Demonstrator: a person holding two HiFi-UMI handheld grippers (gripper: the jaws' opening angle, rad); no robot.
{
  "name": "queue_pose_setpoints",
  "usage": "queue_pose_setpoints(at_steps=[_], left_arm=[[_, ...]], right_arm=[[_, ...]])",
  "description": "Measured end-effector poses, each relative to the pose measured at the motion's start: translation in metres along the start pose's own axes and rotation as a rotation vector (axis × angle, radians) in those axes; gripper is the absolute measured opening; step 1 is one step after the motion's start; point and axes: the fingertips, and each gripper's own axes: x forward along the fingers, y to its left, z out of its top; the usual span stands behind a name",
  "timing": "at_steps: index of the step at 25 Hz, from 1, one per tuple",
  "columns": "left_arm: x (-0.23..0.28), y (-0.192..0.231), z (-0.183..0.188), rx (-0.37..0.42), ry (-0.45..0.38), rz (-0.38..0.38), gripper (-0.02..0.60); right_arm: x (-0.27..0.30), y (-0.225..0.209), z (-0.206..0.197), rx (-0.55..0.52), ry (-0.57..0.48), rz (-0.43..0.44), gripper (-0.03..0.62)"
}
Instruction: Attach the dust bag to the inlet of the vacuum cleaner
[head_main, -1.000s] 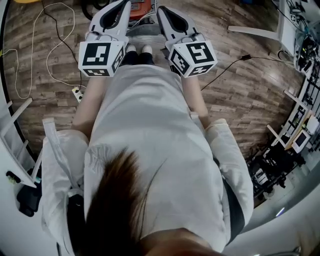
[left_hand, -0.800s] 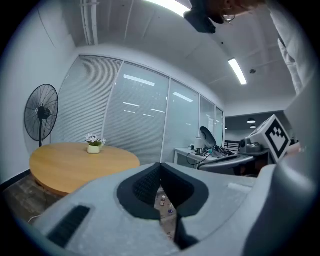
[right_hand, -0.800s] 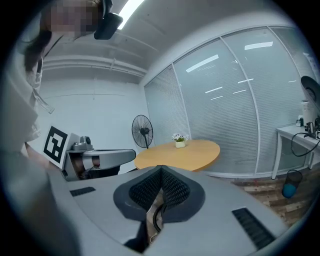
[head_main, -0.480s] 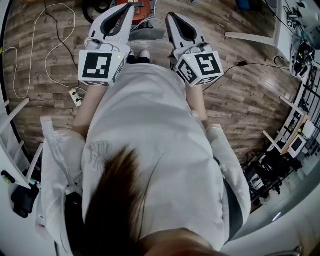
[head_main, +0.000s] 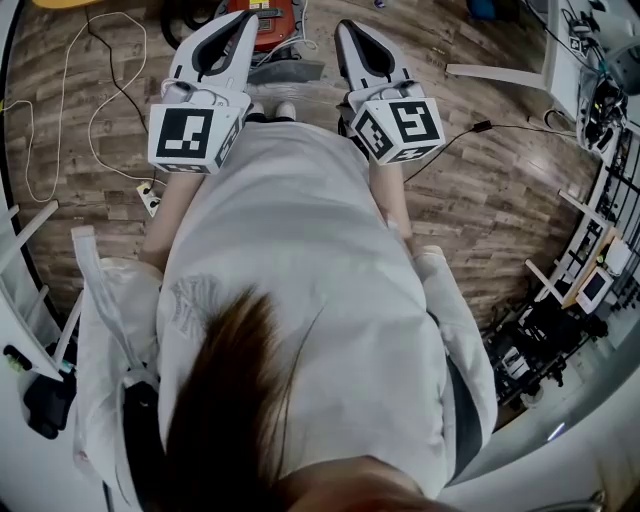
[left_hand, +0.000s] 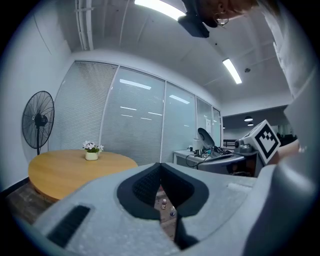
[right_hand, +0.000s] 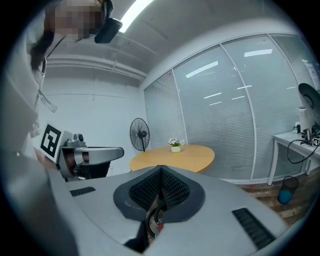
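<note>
Fingers: shut tip to tip on both tools. The left gripper (left_hand: 160, 166) has its dark ribbed pads (left_hand: 146, 184) meeting with nothing between them, and the right gripper (right_hand: 161, 169) is likewise closed and empty.
Task's thing: a red and grey machine (head_main: 268, 25) sits on the wooden floor (head_main: 480, 200) at the top middle of the head view, beyond and between the two grippers. It is probably the vacuum cleaner. No dust bag can be picked out in any view.
Step in hand: the approach, by my judgement. Nothing is picked up and the bag is not yet attached.
Next move: it calls for bringing the grippers down toward the machine, finding the bag, opening one pair of fingers to take it, then lining its opening up with the inlet.
Pose: the person (head_main: 300, 300) holds both grippers out in front of the body, side by side and a little apart, roughly level, pointing toward the top of the head view.
Beyond the jaws: a round wooden table (left_hand: 75, 170) with a small flower pot (left_hand: 91, 149), a standing fan (left_hand: 37, 120) and a glass wall.
</note>
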Motion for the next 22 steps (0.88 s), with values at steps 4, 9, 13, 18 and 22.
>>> queue_pose_setpoints(at_steps=[4,9,13,18,22], left_arm=[[0.006,-0.002,0.001,0.001,0.001,-0.008,0.017],[0.012,-0.006,-0.002,0.001,0.007,-0.015,0.017],[0.017,-0.008,-0.002,0.000,0.009,-0.016,0.017],[0.018,-0.008,-0.002,0.000,0.014,-0.013,0.017],[0.019,-0.009,-0.004,-0.002,0.016,-0.016,0.017]], right_arm=[[0.003,-0.003,-0.002,-0.010,0.016,0.000,0.002],[0.003,-0.006,-0.009,-0.021,0.035,0.006,0.002],[0.002,-0.011,-0.011,-0.021,0.044,0.002,0.002],[0.000,-0.016,-0.010,-0.019,0.046,-0.006,0.002],[-0.001,-0.019,-0.013,-0.020,0.051,-0.015,0.002]])
